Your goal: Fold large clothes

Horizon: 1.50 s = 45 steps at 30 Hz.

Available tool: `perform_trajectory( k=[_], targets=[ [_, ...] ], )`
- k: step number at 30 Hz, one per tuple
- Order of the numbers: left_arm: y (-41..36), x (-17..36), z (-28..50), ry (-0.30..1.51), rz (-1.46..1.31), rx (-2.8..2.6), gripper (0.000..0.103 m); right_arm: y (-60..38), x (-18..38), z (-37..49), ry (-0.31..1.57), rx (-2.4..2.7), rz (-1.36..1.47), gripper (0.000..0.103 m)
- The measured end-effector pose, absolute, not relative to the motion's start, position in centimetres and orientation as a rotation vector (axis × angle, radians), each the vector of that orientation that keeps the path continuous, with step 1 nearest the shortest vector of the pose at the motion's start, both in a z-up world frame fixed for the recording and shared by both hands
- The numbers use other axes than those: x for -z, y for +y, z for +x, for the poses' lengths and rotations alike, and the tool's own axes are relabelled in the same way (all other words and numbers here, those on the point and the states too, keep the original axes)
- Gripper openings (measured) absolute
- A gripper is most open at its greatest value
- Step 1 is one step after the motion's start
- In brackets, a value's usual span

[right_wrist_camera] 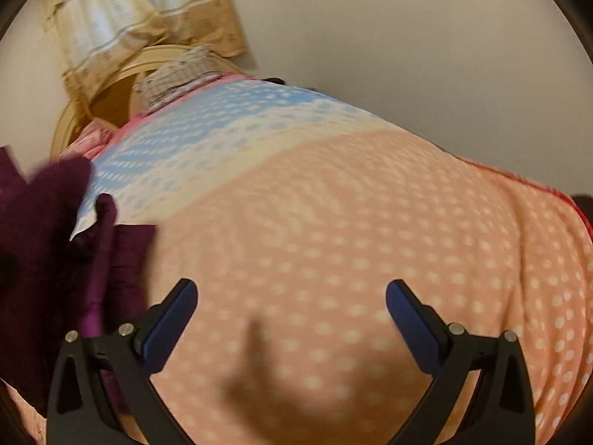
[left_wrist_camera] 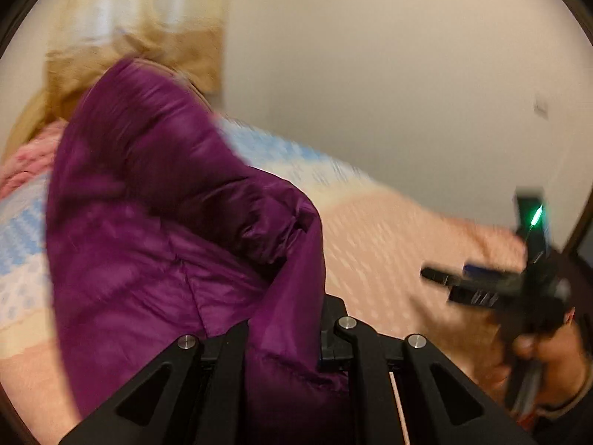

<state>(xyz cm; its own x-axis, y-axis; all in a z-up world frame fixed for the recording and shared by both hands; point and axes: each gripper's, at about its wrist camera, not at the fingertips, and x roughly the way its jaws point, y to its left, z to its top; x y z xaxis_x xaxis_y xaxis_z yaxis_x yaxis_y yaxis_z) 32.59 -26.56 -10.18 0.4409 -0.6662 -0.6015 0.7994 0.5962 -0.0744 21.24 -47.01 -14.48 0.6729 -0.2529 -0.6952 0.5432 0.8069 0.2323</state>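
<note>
A purple puffer jacket fills the left and middle of the left wrist view, lifted off the bed. My left gripper is shut on a fold of it; the fabric bulges between the jaws and hides the fingertips. The jacket also shows at the left edge of the right wrist view. My right gripper is open and empty above the peach dotted blanket, jaws wide apart. It also shows in the left wrist view, held in a hand at the right, apart from the jacket.
The bed is covered by a blanket with blue, cream and peach dotted bands. A checked pillow and a curved wooden headboard lie at the far end. Beige curtains hang behind. A plain wall runs along the right.
</note>
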Motion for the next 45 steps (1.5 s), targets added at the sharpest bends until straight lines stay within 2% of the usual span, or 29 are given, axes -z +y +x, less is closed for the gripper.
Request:
perform_trajectory(
  k=[2,6,9,10,11,12,13,17,23,28,32,37,41,45],
  targets=[
    [-28.7,13.3,32.4,0.673,0.301,0.922,0.007,-47.4,14.4,20.7,0.709,0.473,0.466,0.103],
    [-29.1,14.5,30.7,0.63,0.373,0.925,0.008,-48.4,15.0,20.6,0.712,0.468,0.496,0.103],
    [-29.2,13.5,29.5,0.614,0.424,0.916,0.017,-48.2,15.4,20.7,0.713,0.458,0.499,0.103],
    [-29.3,12.9,28.9,0.599,0.452,0.897,0.038,-48.0,15.5,20.8,0.714,0.458,0.498,0.103],
    [-29.2,12.4,28.1,0.577,0.472,0.882,0.069,-47.8,15.5,20.7,0.71,0.461,0.49,0.103],
    [-29.1,11.9,27.6,0.557,0.473,0.89,0.083,-47.8,15.6,21.1,0.709,0.454,0.486,0.103],
    [-28.7,11.1,27.0,0.53,0.462,0.907,0.088,-47.8,15.5,21.0,0.71,0.444,0.486,0.103],
    [-25.7,8.2,25.5,0.499,0.416,0.915,0.088,-47.9,14.4,20.8,0.694,0.435,0.498,0.102],
    [-18.9,5.7,31.5,0.513,0.352,0.627,0.088,-44.1,8.9,23.5,0.646,0.221,0.492,0.076],
    [-14.0,5.0,38.3,0.586,0.227,0.441,0.088,-37.6,3.9,27.7,0.621,0.117,0.392,0.073],
    [-11.7,6.0,41.8,0.671,0.063,0.394,0.088,-33.0,1.3,31.9,0.624,0.075,0.361,0.059],
    [-11.6,7.4,44.9,0.717,-0.035,0.337,0.088,-31.3,2.3,35.7,0.628,0.117,0.368,0.059],
    [-13.5,9.1,45.8,0.718,0.026,0.337,0.088,-34.1,6.2,36.7,0.663,0.181,0.42,0.059],
    [-14.4,11.4,46.6,0.725,0.042,0.356,0.089,-36.1,10.2,37.0,0.722,0.177,0.466,0.054]
  ],
)
